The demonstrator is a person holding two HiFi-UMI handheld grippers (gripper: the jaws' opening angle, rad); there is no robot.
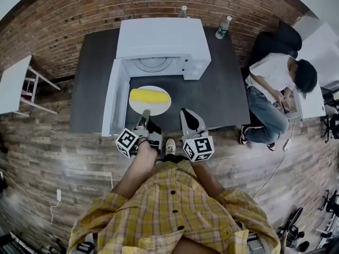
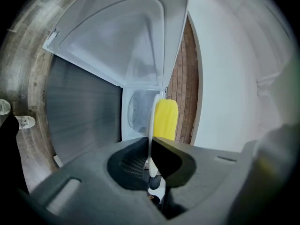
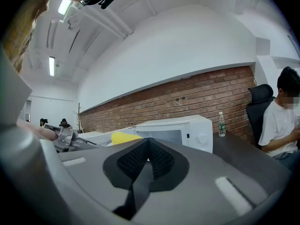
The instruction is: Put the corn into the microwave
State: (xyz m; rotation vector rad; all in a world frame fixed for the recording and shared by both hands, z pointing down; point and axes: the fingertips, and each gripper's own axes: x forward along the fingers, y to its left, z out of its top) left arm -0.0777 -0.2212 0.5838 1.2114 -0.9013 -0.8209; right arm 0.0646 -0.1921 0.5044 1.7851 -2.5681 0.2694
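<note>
The dark table (image 1: pixel 228 94) holds a microwave (image 1: pixel 161 38) and a bottle (image 1: pixel 223 27).

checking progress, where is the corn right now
Head view, centre: the corn lies on the white plate gripped by the left gripper, just in front of the open microwave.
</note>
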